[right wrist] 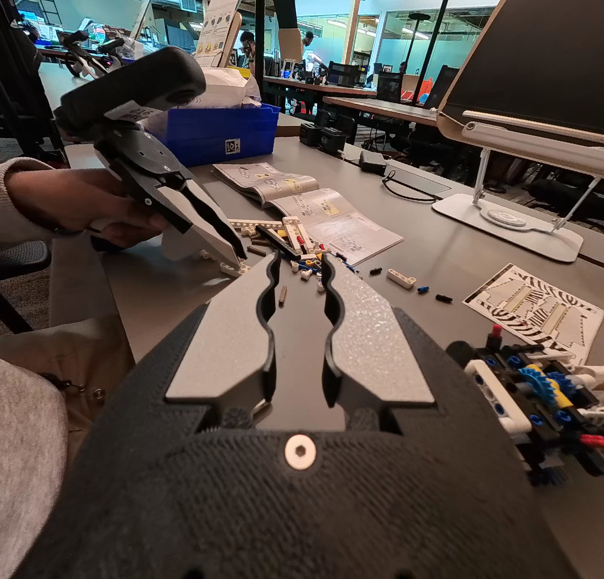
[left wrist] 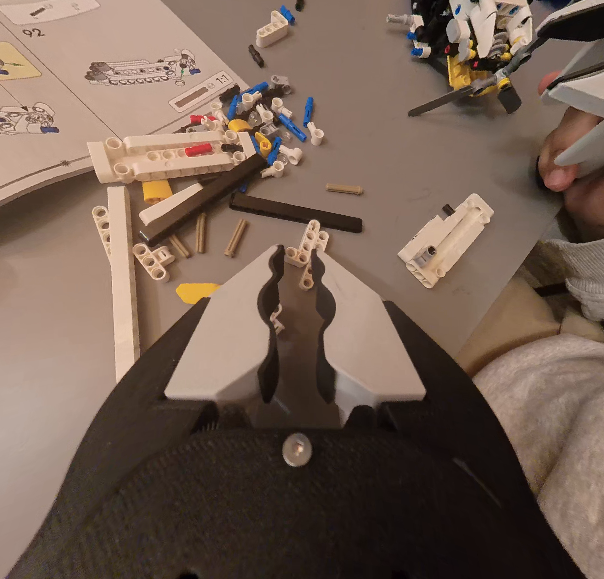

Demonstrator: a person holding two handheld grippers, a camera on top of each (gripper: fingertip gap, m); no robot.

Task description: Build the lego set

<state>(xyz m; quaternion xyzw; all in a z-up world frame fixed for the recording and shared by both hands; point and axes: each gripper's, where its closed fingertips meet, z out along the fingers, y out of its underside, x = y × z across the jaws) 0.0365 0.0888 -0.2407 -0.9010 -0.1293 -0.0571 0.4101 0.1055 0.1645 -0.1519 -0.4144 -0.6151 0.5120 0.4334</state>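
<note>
Left wrist view: white beam points away.

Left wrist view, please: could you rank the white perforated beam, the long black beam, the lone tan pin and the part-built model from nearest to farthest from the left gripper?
1. White perforated beam: between the left gripper fingertips.
2. Long black beam: just beyond, lying crosswise.
3. Lone tan pin: past the beam, slightly right.
4. Part-built model: far top right.
</note>
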